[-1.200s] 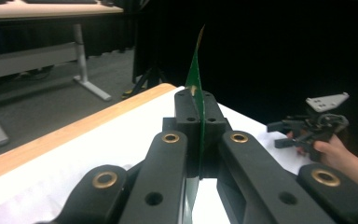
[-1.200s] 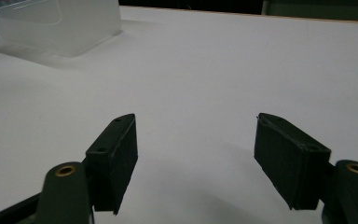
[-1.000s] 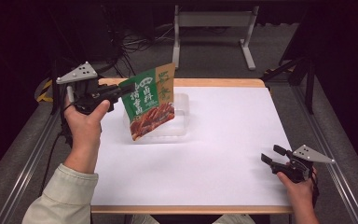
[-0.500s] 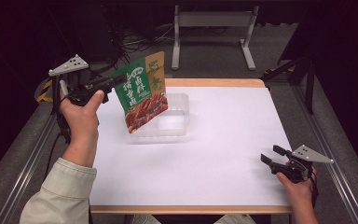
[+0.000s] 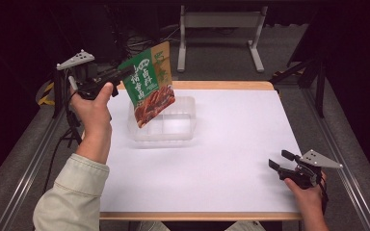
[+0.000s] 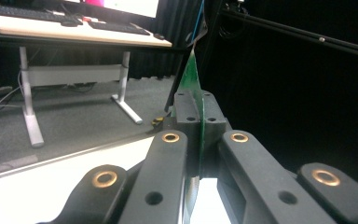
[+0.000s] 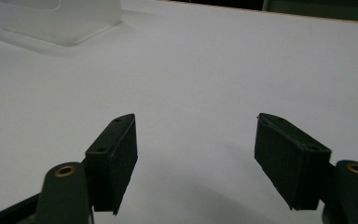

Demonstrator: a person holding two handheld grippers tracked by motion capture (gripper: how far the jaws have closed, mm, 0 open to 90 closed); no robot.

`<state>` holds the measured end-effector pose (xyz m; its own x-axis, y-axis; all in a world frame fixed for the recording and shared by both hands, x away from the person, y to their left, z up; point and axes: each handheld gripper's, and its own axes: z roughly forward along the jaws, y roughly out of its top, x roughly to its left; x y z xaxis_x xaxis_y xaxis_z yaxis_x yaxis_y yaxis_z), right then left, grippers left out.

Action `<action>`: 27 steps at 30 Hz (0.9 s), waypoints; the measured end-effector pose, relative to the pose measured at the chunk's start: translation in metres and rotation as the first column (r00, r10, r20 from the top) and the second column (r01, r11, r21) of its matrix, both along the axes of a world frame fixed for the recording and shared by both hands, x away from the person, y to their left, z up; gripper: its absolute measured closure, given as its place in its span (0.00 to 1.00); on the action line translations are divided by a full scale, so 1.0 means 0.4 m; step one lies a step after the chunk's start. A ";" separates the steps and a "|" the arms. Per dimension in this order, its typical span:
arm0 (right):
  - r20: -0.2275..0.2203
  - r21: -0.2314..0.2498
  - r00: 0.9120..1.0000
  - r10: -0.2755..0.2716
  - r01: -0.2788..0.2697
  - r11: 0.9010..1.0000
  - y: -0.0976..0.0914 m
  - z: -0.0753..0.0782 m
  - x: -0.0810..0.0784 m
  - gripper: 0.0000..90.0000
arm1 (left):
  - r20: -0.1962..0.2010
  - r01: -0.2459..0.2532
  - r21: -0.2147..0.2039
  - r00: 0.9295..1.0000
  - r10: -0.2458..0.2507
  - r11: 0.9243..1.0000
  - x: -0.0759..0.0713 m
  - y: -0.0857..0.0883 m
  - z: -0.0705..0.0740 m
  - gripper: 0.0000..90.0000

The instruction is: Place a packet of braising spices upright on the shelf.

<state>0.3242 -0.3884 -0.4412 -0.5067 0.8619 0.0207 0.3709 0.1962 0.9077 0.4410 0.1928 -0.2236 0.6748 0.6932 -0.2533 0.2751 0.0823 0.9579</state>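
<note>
A green and red snack bag (image 5: 150,83) hangs tilted in the air above the left part of a clear plastic tray (image 5: 176,126). My left gripper (image 5: 124,73) is shut on the bag's upper left edge, held high at the table's left side. In the left gripper view the thin green bag edge (image 6: 193,84) stands pinched between the two black jaws. My right gripper (image 5: 279,160) rests low near the table's front right corner, jaws open, nothing between them; the right gripper view shows its pads (image 7: 116,154) over bare white tabletop.
The white table top (image 5: 231,144) spreads between the tray and the right hand. A metal desk frame (image 5: 219,21) stands behind the table. The clear tray's corner (image 7: 60,21) appears far off in the right gripper view. Dark rails run along both table sides.
The left hand has lifted the bag and carried it leftward and up, off the tray. The right gripper has stayed where it was.
</note>
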 end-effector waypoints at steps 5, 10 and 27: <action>0.001 -0.009 1.000 0.001 -0.001 1.000 0.002 0.000 0.000 0.33 | -0.002 0.003 -0.021 1.000 -0.003 1.000 0.015 -0.018 -0.006 1.00; -0.002 -0.014 1.000 0.001 -0.001 1.000 0.005 0.000 0.000 0.33 | -0.017 0.008 -0.054 1.000 -0.008 0.999 0.031 -0.033 -0.016 1.00; 0.000 -0.030 1.000 0.007 -0.007 1.000 0.008 -0.001 0.000 0.33 | -0.062 0.029 -0.105 0.997 -0.036 0.994 0.070 -0.109 -0.054 1.00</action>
<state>0.3244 -0.3852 -0.4414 -0.5126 0.8586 -0.0048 0.3696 0.2257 0.9013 0.4690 0.1492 -0.2454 0.6769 0.6389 -0.3657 0.3394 0.1700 0.9252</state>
